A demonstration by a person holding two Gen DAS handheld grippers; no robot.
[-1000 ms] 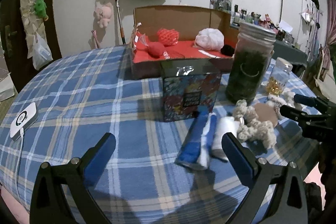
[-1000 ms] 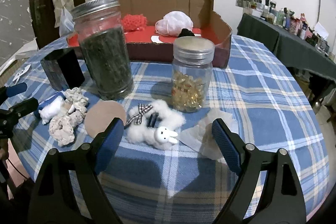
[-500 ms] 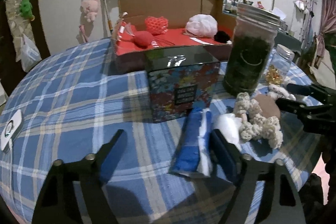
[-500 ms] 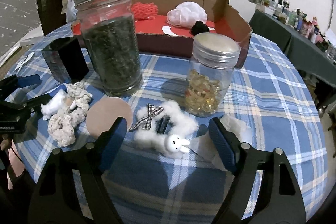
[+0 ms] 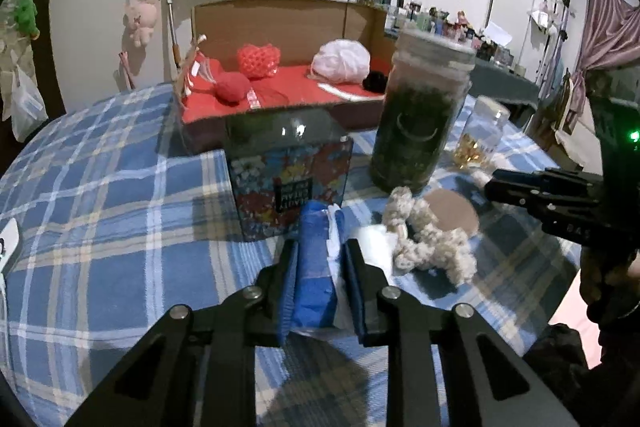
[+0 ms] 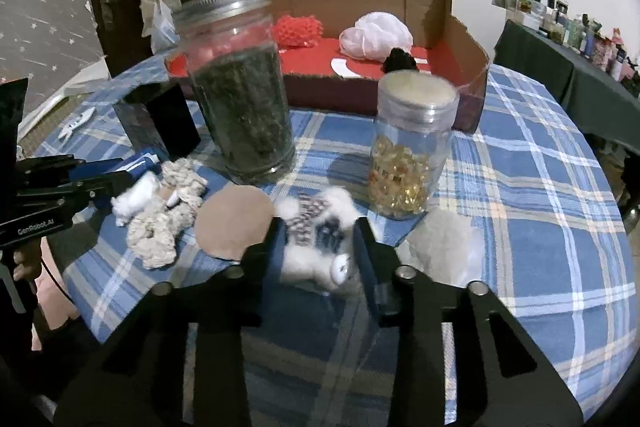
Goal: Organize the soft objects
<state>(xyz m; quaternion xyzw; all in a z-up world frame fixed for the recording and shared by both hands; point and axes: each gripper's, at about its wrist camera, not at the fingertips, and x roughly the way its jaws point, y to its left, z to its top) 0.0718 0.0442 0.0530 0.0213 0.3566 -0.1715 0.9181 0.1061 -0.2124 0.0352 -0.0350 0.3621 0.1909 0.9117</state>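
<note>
A blue-and-white soft pack (image 5: pixel 316 227) lies on the checked tablecloth in front of a colourful tin (image 5: pixel 288 179). My left gripper (image 5: pixel 320 247) is closing on the pack, with both pads pressing its sides. In the right wrist view a white fluffy rabbit toy (image 6: pixel 308 259) with a checked bow sits between the jaws of my right gripper (image 6: pixel 319 231). That gripper is closing too, and its pads touch the fur. A cardboard box (image 5: pixel 280 19) with a red lining stands behind, holding a red knitted heart (image 5: pixel 258 61) and a pale puff (image 5: pixel 340 61).
A tall jar of dark green stuff (image 6: pixel 240 115) and a small jar of yellow capsules (image 6: pixel 412 155) stand before the box. A cream crochet piece (image 6: pixel 160 227), a brown round pad (image 6: pixel 232 223) and a white tuft (image 6: pixel 132 199) lie between the grippers.
Both grippers went from wide open to closed around their objects, the left on the blue pack and the right on the rabbit toy. Both tipped slightly downward and nearer.
</note>
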